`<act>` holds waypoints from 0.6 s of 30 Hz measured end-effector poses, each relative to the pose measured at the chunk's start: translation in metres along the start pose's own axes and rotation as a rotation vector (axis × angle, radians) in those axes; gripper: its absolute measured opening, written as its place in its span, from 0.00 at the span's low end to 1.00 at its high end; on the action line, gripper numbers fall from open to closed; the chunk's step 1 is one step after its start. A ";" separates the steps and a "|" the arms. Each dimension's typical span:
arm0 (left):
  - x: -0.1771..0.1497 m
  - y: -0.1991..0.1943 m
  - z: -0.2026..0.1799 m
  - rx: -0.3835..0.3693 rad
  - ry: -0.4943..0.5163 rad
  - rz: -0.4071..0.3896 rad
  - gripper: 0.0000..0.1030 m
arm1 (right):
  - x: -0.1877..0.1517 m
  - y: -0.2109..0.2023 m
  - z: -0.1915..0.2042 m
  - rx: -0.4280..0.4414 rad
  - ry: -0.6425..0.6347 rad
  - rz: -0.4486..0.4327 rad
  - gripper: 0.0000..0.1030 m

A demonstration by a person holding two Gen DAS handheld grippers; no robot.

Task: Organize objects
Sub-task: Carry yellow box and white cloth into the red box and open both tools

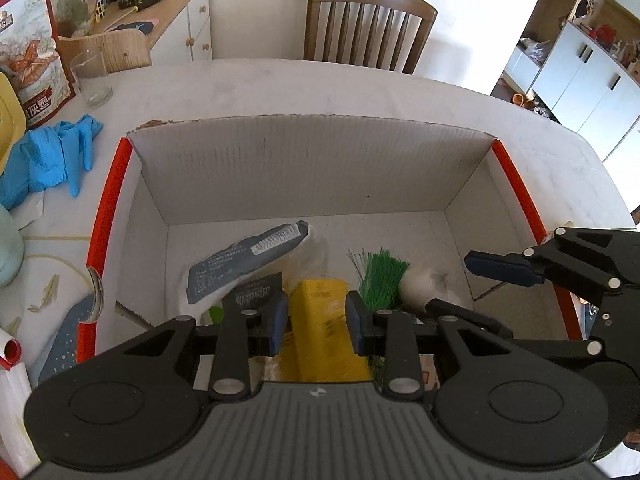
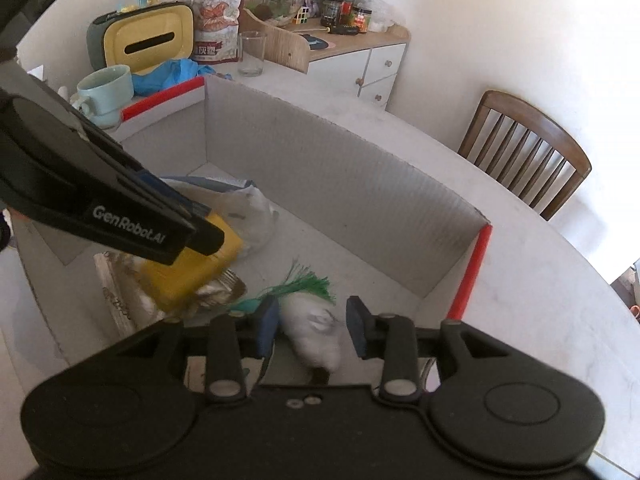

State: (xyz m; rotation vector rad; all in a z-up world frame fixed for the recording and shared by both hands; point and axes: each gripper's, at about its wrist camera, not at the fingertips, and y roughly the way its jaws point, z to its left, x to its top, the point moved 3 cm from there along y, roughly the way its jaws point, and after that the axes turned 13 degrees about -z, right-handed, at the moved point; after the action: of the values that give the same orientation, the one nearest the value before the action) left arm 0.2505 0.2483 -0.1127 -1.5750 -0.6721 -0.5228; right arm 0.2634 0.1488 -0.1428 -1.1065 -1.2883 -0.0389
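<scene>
Yellow box [image 1: 324, 320] sits clamped between left fingers [image 1: 278, 326]; white toy [image 2: 316, 336] lies loose between parted right fingers [image 2: 268, 326].

Both wrist views look steeply down, close, into the box [image 1: 312, 168]; left faces the chair [image 1: 368, 24], right angles leftward; box interior shared

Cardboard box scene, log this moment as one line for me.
left gripper: shut on yellow box | right gripper: open around white toy | both inside cardboard box
</scene>
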 end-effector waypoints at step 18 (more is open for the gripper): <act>0.003 -0.056 -0.018 0.005 0.059 -0.118 0.55 | 0.010 -0.081 -0.017 0.042 0.130 -0.150 0.39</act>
State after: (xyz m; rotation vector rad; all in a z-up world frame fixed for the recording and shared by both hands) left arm 0.2148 0.2337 -0.0681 -1.5152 -0.7236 -0.6523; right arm 0.2330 0.1008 -0.0820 -0.9540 -1.2471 -0.1920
